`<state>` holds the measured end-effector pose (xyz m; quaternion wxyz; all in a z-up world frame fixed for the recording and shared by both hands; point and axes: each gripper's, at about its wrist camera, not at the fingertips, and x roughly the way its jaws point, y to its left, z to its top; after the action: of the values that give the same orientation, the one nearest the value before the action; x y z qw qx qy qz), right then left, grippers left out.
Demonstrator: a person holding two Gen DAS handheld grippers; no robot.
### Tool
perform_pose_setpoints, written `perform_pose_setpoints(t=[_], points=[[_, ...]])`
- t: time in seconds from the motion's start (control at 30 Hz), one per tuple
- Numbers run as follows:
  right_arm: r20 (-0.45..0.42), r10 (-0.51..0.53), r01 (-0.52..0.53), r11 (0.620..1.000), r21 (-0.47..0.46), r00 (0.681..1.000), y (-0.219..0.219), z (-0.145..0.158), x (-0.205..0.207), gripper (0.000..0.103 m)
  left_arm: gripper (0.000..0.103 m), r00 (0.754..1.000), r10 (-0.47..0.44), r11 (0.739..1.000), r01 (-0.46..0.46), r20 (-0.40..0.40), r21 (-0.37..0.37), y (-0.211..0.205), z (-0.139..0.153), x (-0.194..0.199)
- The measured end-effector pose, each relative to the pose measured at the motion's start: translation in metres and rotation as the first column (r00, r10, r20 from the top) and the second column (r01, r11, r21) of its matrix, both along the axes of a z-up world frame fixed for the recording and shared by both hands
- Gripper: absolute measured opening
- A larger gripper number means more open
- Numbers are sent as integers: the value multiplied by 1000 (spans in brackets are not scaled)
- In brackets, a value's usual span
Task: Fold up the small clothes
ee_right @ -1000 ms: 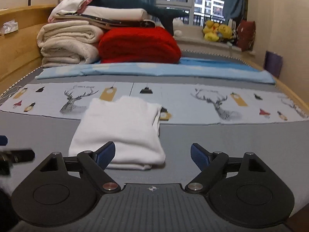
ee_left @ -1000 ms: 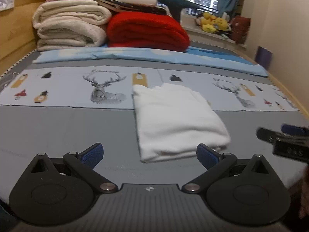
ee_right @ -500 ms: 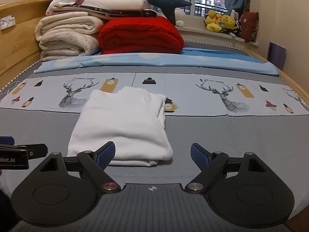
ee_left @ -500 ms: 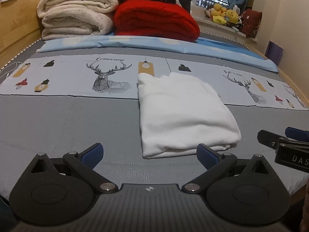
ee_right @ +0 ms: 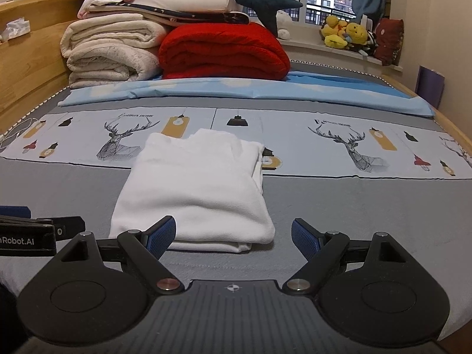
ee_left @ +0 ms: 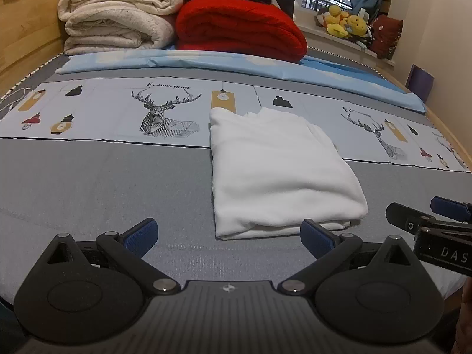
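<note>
A white garment (ee_left: 280,171) lies folded into a neat rectangle on the grey bed sheet; it also shows in the right wrist view (ee_right: 197,188). My left gripper (ee_left: 228,237) is open and empty, just short of the garment's near edge and slightly to its left. My right gripper (ee_right: 233,234) is open and empty, just short of the garment's near right corner. The right gripper shows at the right edge of the left wrist view (ee_left: 430,221), and the left gripper's tip shows at the left edge of the right wrist view (ee_right: 44,227).
Folded cream blankets (ee_left: 118,20) and a red blanket (ee_left: 242,32) are stacked at the far end, with a light blue sheet (ee_right: 250,91) in front. A wooden bed frame (ee_right: 26,67) runs along the left. Plush toys (ee_right: 345,34) sit on the windowsill.
Both grippers have drawn slightly back and lower, so the folded garment sits a little farther ahead. The garment has not moved. Both grippers stay open.
</note>
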<state>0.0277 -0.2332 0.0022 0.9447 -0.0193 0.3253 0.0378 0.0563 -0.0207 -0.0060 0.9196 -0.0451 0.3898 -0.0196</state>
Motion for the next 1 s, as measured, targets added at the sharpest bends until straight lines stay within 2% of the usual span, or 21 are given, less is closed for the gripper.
perform_pose_setpoints(t=[1.0], points=[[9,35,-35,999,-17,999,6,1,0,86,103,999,-39,999,39,16,-3,-6,-1,-1]])
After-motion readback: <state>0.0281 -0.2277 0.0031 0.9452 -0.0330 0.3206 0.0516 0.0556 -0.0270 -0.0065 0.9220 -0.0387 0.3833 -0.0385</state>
